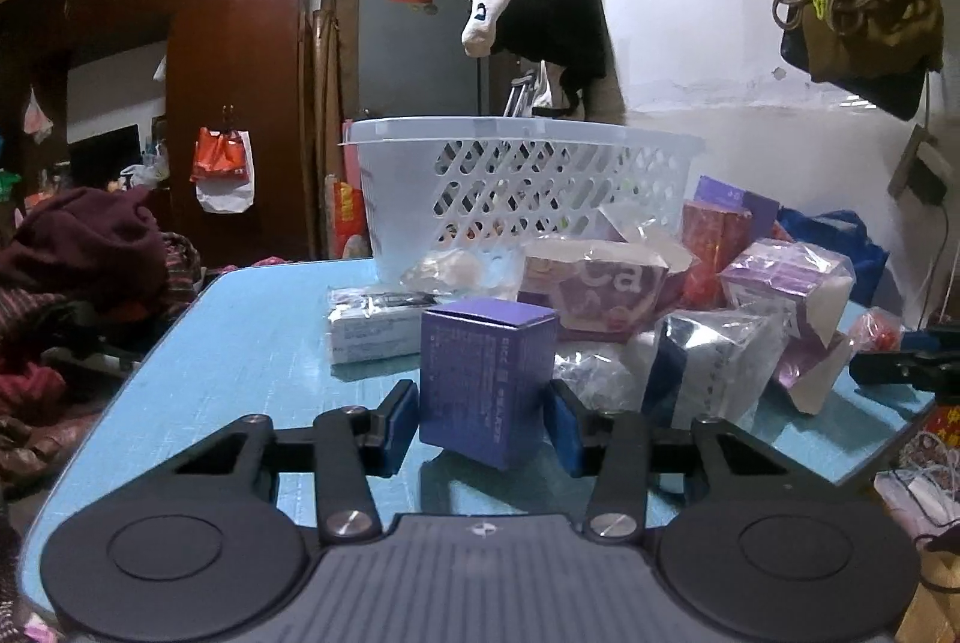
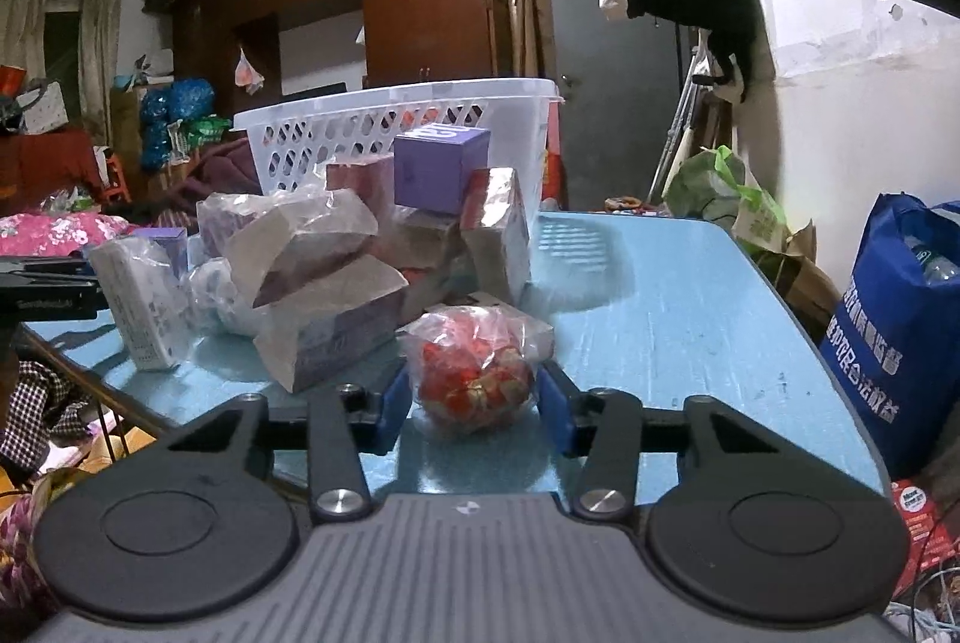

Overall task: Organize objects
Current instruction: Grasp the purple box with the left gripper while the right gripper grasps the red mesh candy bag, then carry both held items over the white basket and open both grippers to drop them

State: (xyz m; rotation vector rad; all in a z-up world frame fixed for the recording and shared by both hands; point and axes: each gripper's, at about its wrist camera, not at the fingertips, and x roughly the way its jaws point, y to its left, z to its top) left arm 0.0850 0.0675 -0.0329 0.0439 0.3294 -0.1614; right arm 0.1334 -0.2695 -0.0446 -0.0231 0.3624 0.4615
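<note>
Because the white basket (image 1: 522,175) waited behind the pile, your left gripper (image 1: 483,412) stood open around the purple box (image 1: 487,379), your right gripper (image 2: 474,400) open around the red bag (image 2: 477,379).

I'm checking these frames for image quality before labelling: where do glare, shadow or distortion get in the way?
Left wrist view: fisheye bends the table edges; glare whitens the silver packet; the purple box between the left gripper stays sharp. Right wrist view: the basket throws a lattice shadow; plastic sheen veils the red bag.
</note>
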